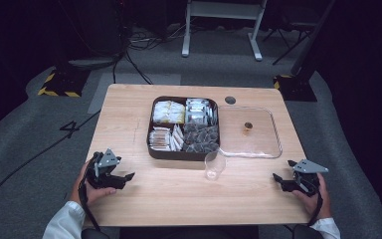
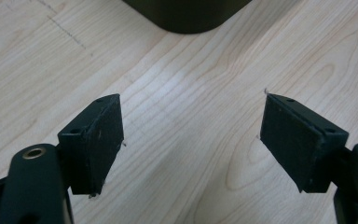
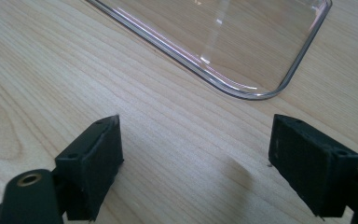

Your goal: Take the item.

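A dark brown tray (image 1: pixel 151 147) with several compartments of packets and sachets sits mid-table. A clear plastic lid (image 1: pixel 268 144) lies flat to its right, with a small brown knob (image 1: pixel 247 128) at its middle. In front of the tray stands a clear plastic cup (image 1: pixel 214 165). My left gripper (image 1: pixel 125 178) rests open near the table's front left, its jaws wide apart over bare wood (image 2: pixel 191 140), and the tray's corner (image 2: pixel 186 16) lies ahead. My right gripper (image 1: pixel 280 180) is open at the front right, empty, with the lid's rounded corner (image 3: pixel 256 93) just beyond it.
The wooden table (image 1: pixel 179 199) has a round cable hole (image 1: pixel 230 100) at the back. Bare wood lies between the two grippers. Beyond the table are a grey carpet, cables, stand bases with yellow-black tape (image 1: pixel 59 89) and a white frame's legs (image 1: pixel 221 30).
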{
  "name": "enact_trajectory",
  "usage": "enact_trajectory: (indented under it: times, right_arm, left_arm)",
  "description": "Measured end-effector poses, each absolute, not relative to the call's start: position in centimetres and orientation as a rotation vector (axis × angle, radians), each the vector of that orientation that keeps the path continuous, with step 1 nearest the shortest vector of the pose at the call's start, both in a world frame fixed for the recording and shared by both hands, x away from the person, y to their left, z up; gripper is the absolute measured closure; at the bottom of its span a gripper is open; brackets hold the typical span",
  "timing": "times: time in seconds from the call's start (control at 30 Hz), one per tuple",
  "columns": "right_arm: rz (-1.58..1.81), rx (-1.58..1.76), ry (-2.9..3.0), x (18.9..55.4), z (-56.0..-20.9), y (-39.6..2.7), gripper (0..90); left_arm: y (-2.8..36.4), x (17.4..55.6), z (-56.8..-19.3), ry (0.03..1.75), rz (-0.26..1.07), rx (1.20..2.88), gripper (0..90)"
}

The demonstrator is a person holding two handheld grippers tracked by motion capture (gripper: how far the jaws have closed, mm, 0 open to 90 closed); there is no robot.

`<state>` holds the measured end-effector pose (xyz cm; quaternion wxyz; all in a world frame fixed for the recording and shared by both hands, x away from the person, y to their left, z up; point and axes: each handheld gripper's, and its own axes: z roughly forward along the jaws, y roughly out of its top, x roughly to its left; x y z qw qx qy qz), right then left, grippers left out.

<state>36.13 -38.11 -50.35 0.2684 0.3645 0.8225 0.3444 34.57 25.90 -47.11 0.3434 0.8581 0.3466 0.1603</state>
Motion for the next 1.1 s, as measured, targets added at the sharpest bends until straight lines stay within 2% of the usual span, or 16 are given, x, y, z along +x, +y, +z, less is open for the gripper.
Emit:
enact_trajectory:
  times: [0.8, 1.1]
  right_arm:
    - [0.933, 0.986, 2.222, 36.2, -50.4, -38.2, 17.8]
    - [0.934, 0.991, 2.222, 36.2, -50.3, -38.2, 17.7]
  left_arm:
    - [24.0, 37.2, -43.5, 0.805, 0.473, 2.206, 21.7]
    - [24.0, 38.8, -42.6, 0.786, 0.448, 2.168, 21.8]
